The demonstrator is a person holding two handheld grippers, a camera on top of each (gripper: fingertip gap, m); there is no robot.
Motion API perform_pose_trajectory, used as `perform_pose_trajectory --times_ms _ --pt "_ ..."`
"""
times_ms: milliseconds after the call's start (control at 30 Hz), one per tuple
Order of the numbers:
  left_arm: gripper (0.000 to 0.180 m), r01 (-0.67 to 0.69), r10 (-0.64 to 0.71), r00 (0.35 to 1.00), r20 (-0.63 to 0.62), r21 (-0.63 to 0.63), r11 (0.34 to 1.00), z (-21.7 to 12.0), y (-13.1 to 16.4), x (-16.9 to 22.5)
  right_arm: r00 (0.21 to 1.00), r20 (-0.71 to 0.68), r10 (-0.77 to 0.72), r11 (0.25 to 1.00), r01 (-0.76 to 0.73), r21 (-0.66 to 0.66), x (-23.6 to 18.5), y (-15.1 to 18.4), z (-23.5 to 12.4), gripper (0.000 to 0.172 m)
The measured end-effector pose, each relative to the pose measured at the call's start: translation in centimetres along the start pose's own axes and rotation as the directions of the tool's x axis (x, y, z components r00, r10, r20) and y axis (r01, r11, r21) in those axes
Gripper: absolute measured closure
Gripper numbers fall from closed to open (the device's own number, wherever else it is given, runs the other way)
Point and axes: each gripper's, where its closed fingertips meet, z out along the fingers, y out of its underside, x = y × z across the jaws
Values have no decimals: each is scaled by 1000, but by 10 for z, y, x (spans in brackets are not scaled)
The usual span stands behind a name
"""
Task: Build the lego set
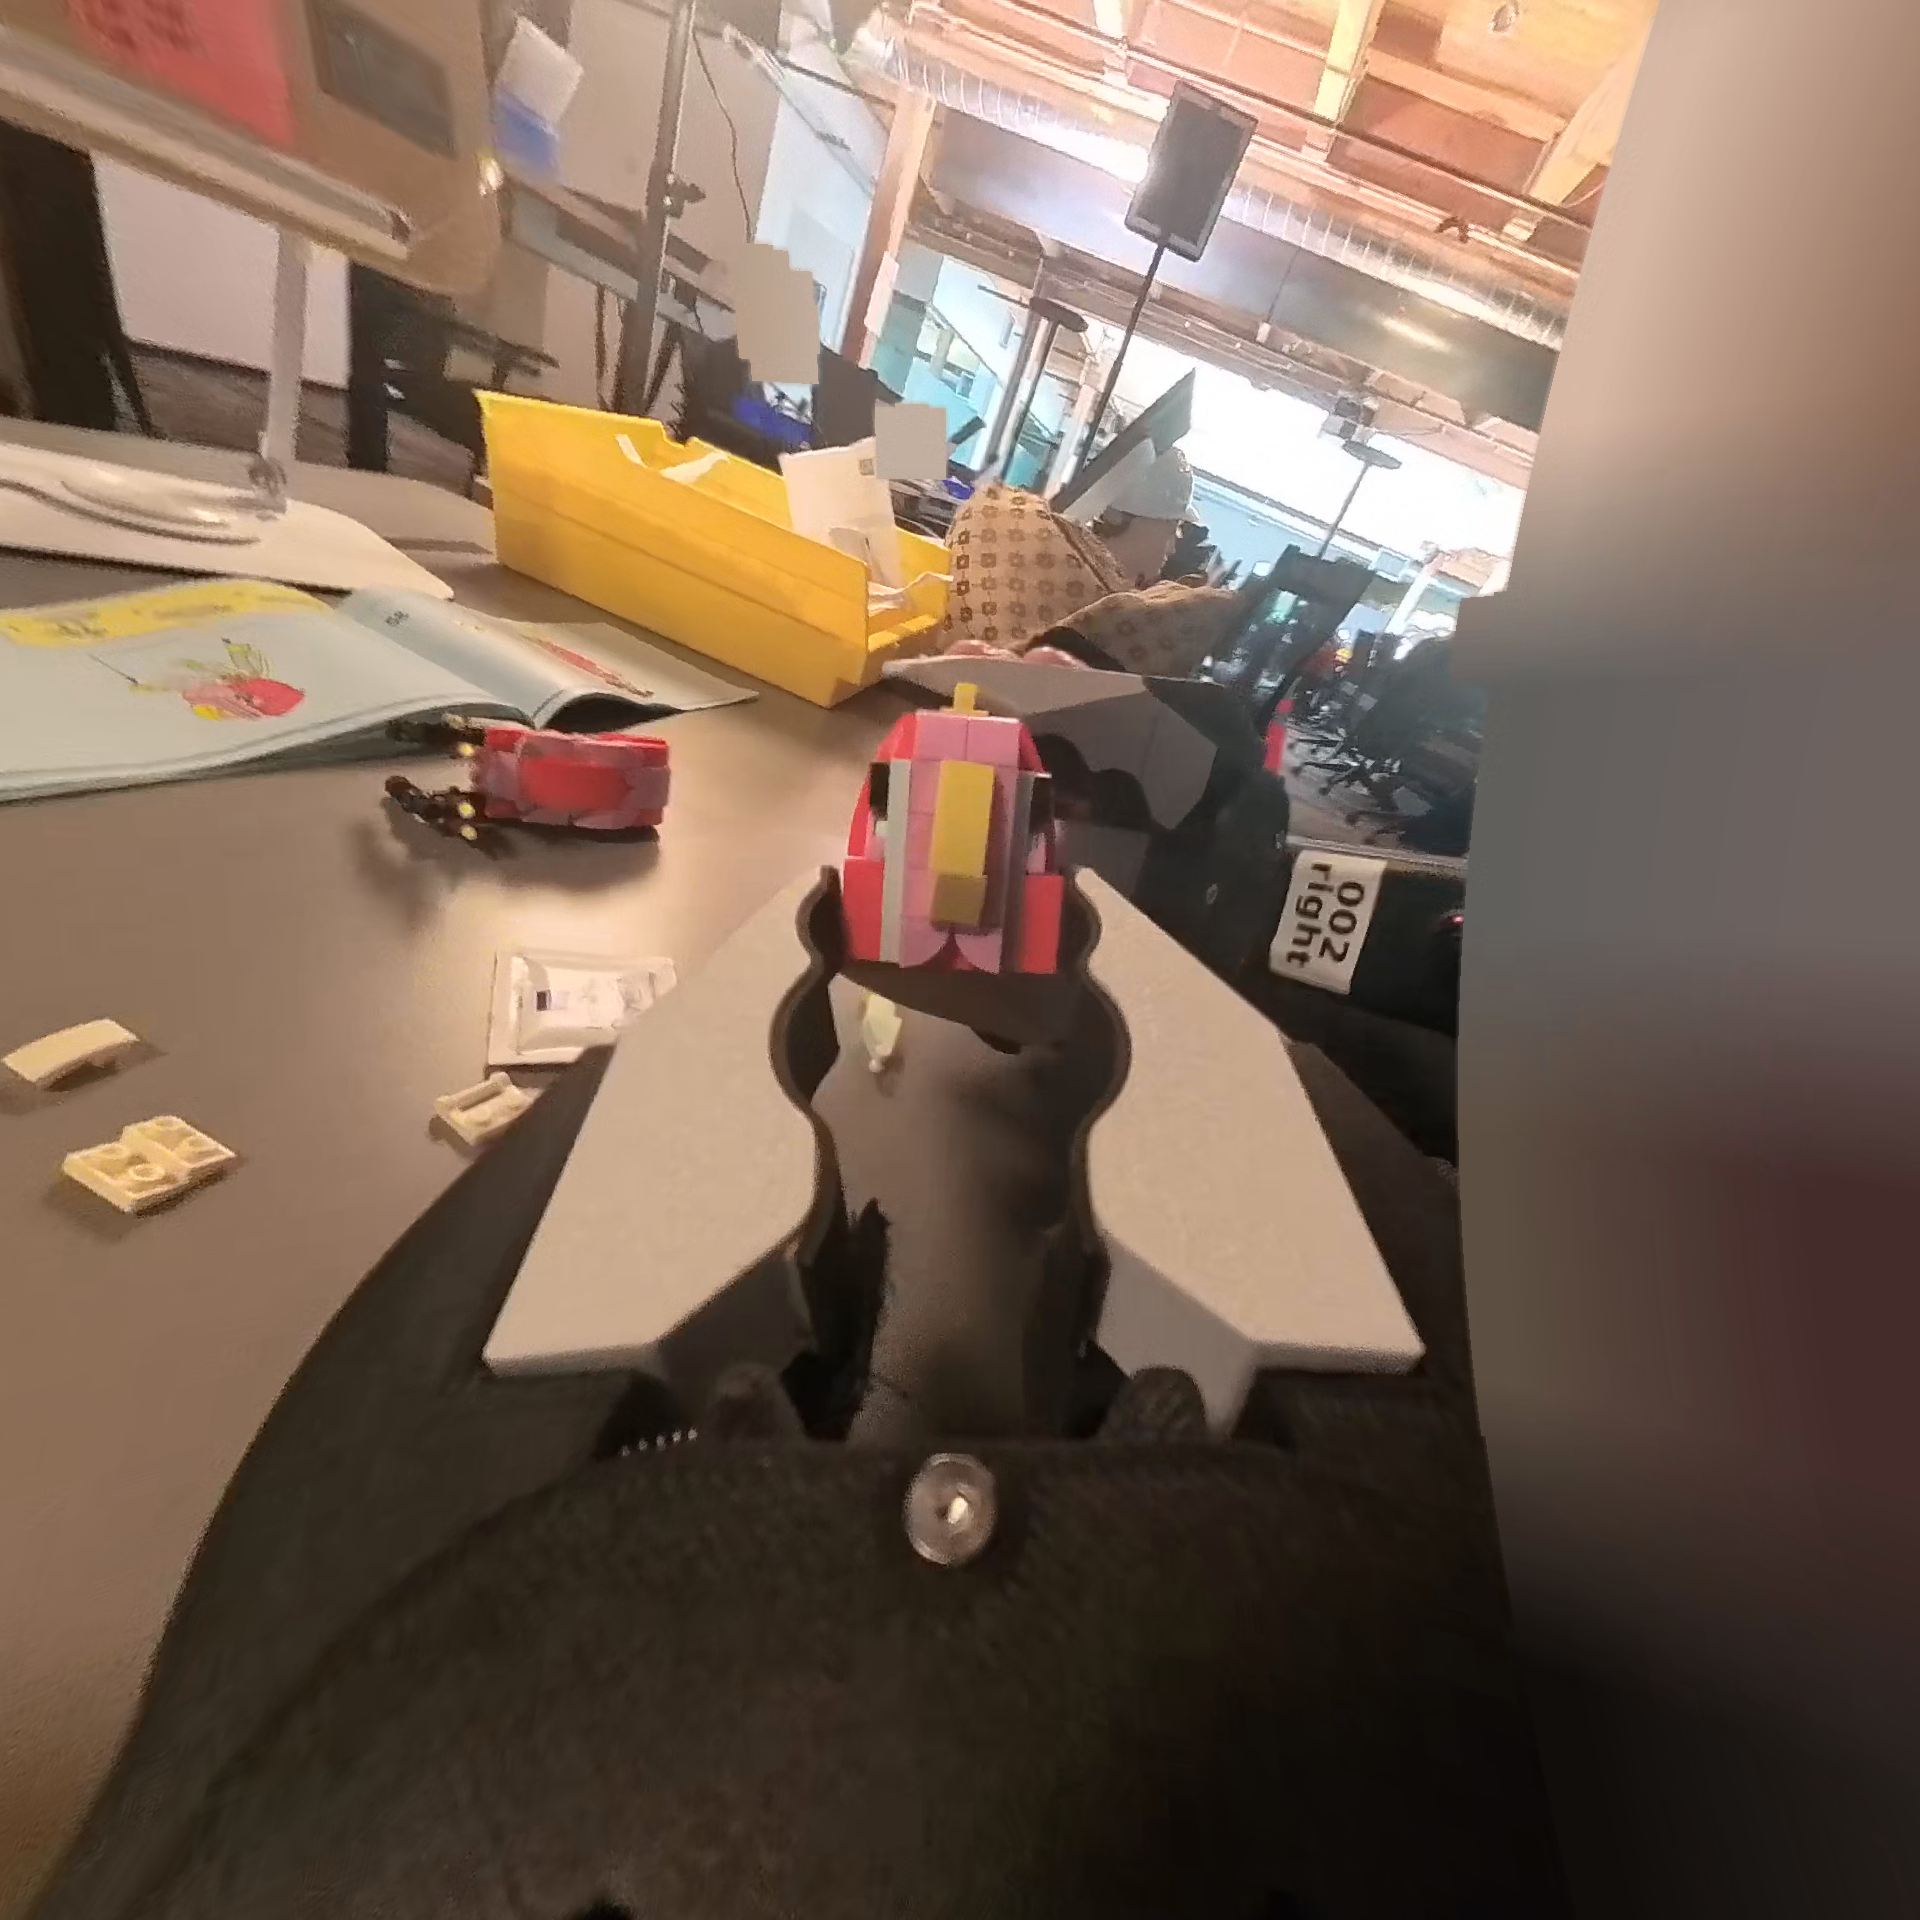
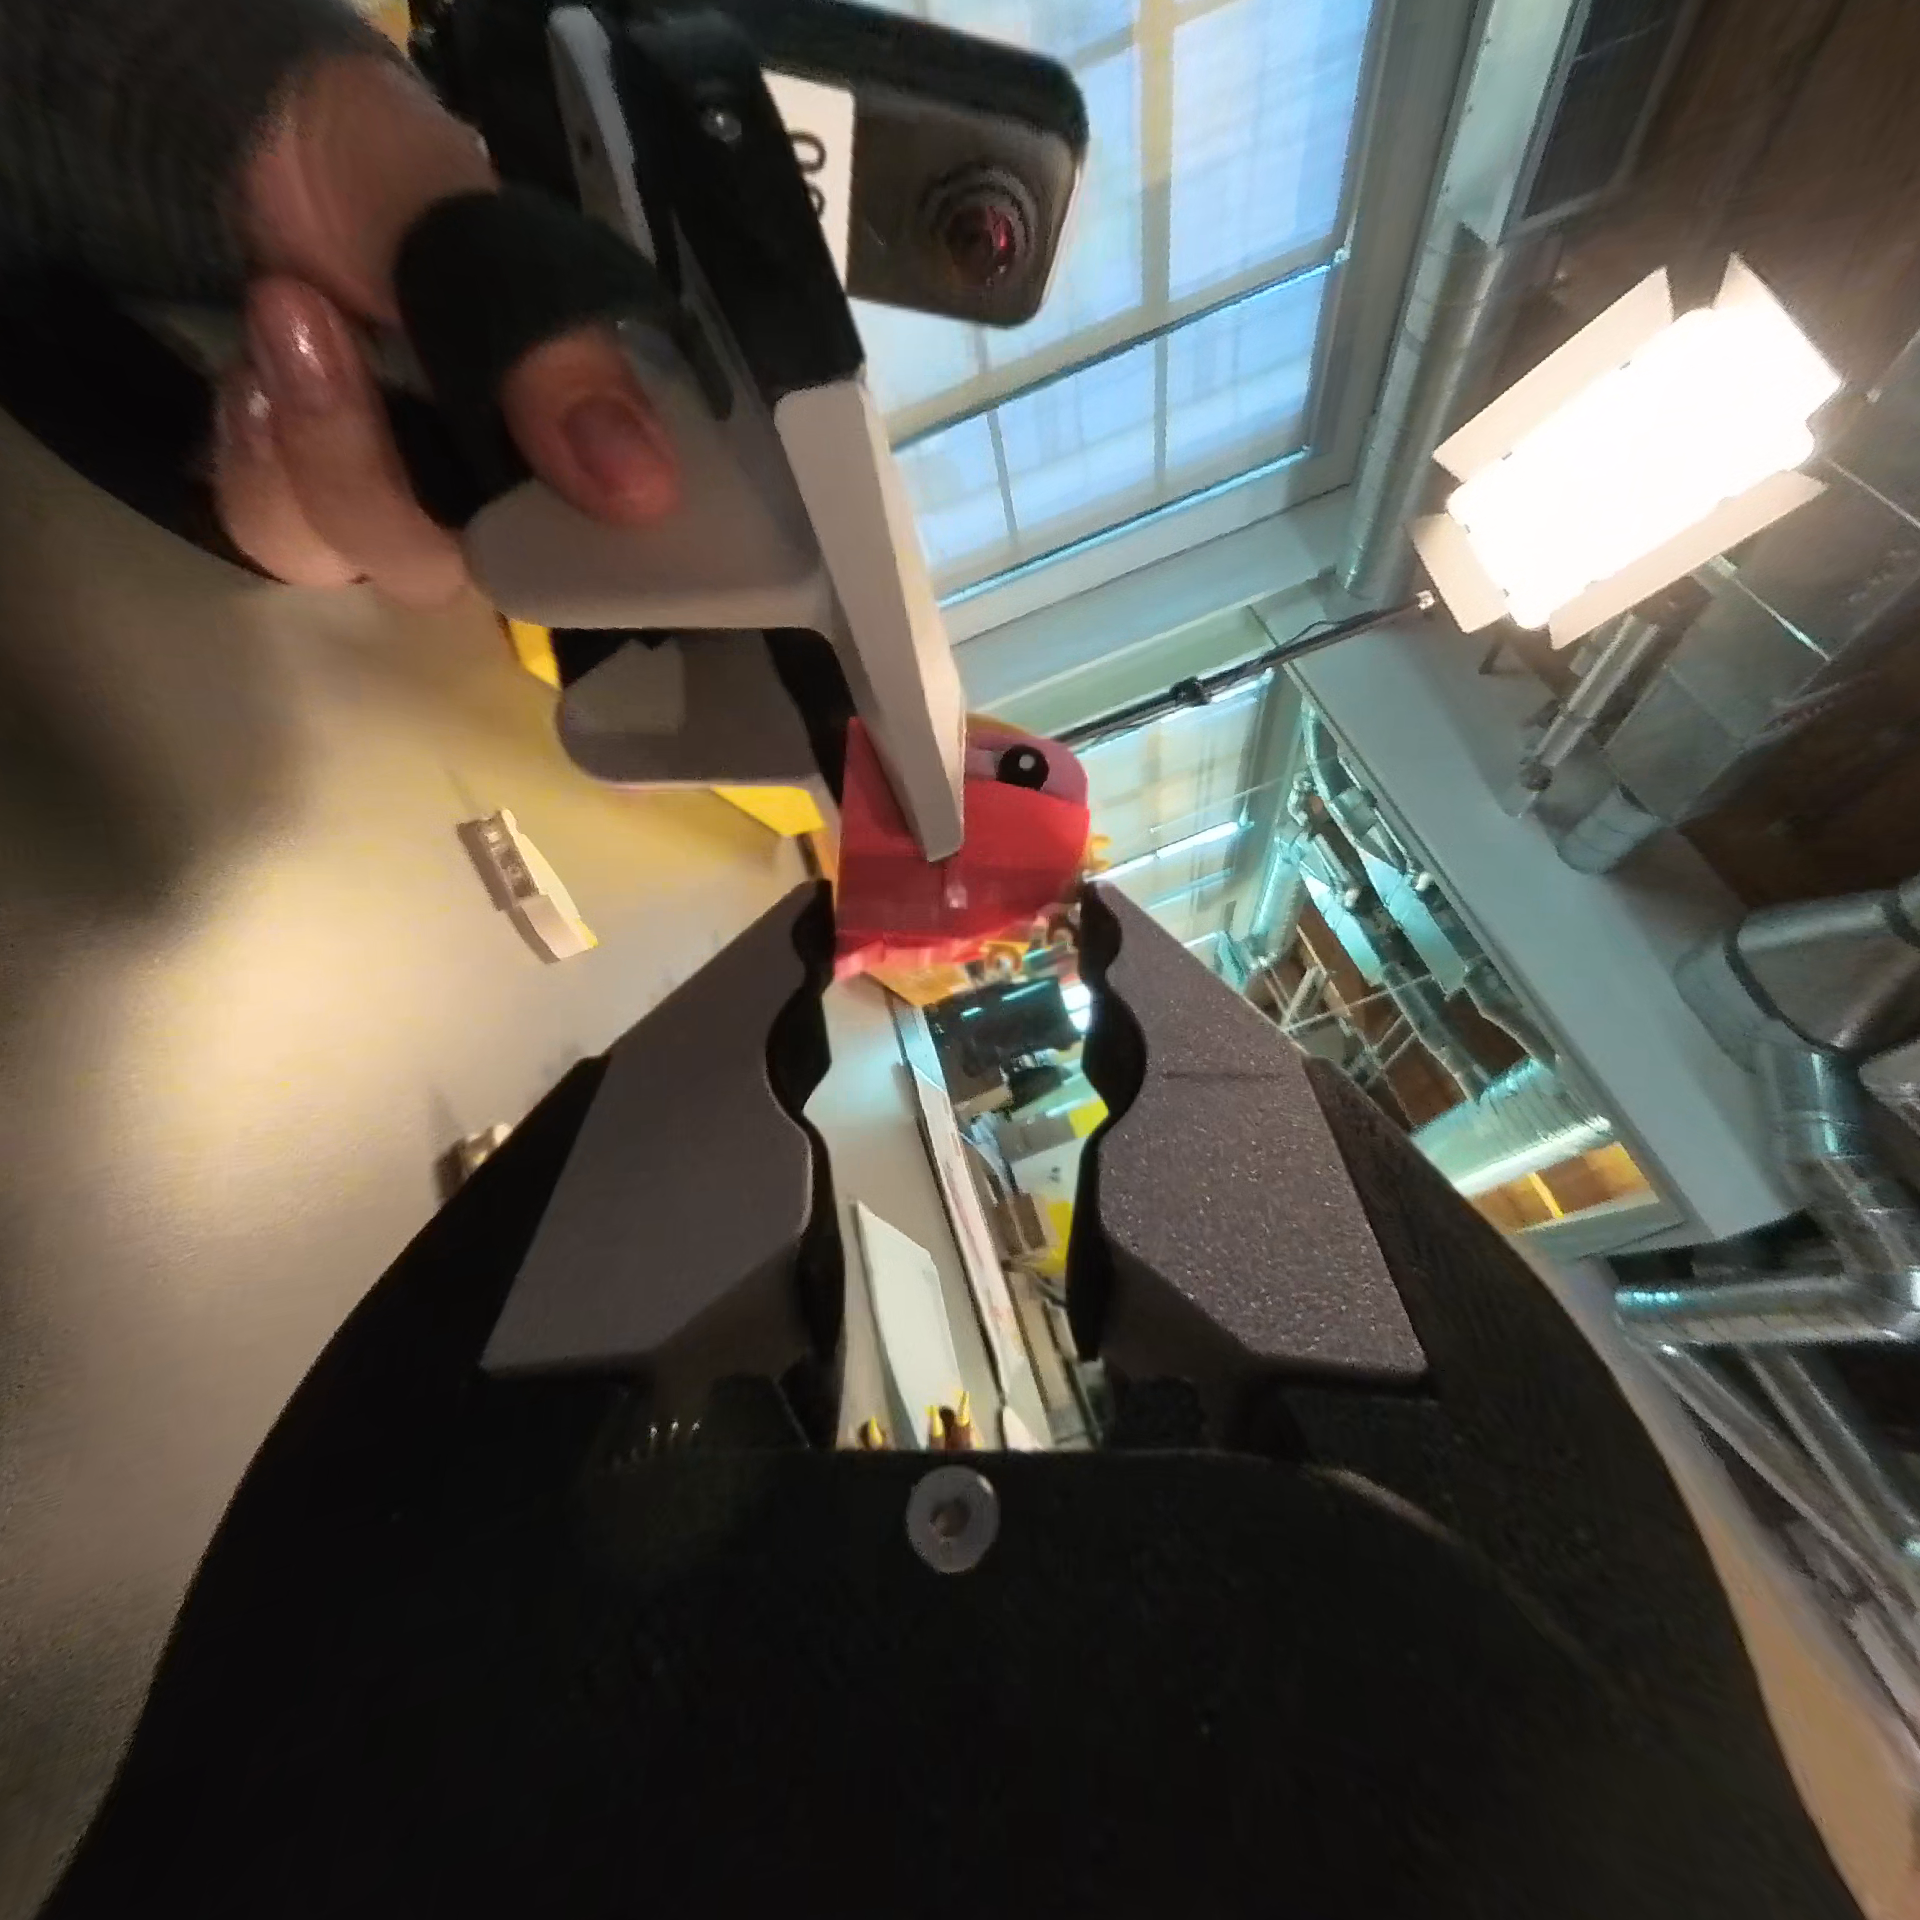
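Both grippers clamp one red-and-pink brick figure (image 1: 956,862) lifted off the grey table (image 1: 260,935), left gripper (image 1: 951,914) squeezing its flanks, right gripper (image 2: 956,904) gripping crosswise from 1 o'clock, apparently bracing it; loose cream bricks (image 1: 145,1158) lie at 9 o'clock.

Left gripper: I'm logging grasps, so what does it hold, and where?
The left gripper clamps the red-and-pink brick figure by its lower red sides.

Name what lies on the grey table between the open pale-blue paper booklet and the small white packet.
A red-and-pink toy-brick block with black clawed feet lies there; the left wrist view shows it.
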Motion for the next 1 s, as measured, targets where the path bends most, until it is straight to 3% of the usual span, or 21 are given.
perform_pose_trajectory --times_ms 67,133,233,333,400,467,600,767,833,867,933,1000 --pt "140 -49 47 997 56 29 998 -4 -5 -5 1000 10 16 999 -16 -35 3 11 -5 121" --pt "140 -70 61 992 106 83 994 -11 -13 -11 997 -31 77 983 -81 -166 19 43 -14 120" --pt "140 -194 162 963 214 141 971 -23 -26 -18 928 1 373 888 -356 -292 20 84 -34 129" --pt "140 -294 260 923 282 87 952 -22 -23 -20 704 110 702 674 -606 -422 -7 102 -54 134" --pt "140 -322 293 910 294 54 945 -19 -19 -19 544 173 821 547 -662 -513 -24 99 -69 133" --pt "140 -320 296 913 279 44 946 -17 -18 -18 421 245 873 484 -687 -542 -36 87 -83 136" --pt "140 -251 229 946 231 70 966 -17 -18 -17 366 376 851 521 -672 -526 -43 67 -88 134" --pt "141 -228 212 958 194 65 971 -15 -16 -14 358 504 786 618 -459 -638 -71 73 -91 135" --pt "141 -221 210 962 175 45 974 -13 -13 -13 345 529 775 632 -414 -656 -73 73 -91 145" --pt "141 -204 197 967 161 29 979 -12 -11 -12 345 540 768 640 -390 -662 -74 73 -91 159" --pt "140 -135 142 980 140 -55 989 -8 -1 -16 401 557 728 681 -321 -659 -73 77 -90 161" --pt "140 -88 120 983 140 -215 973 -6 19 -21 542 576 612 765 -219 -606 -65 83 -87 161"
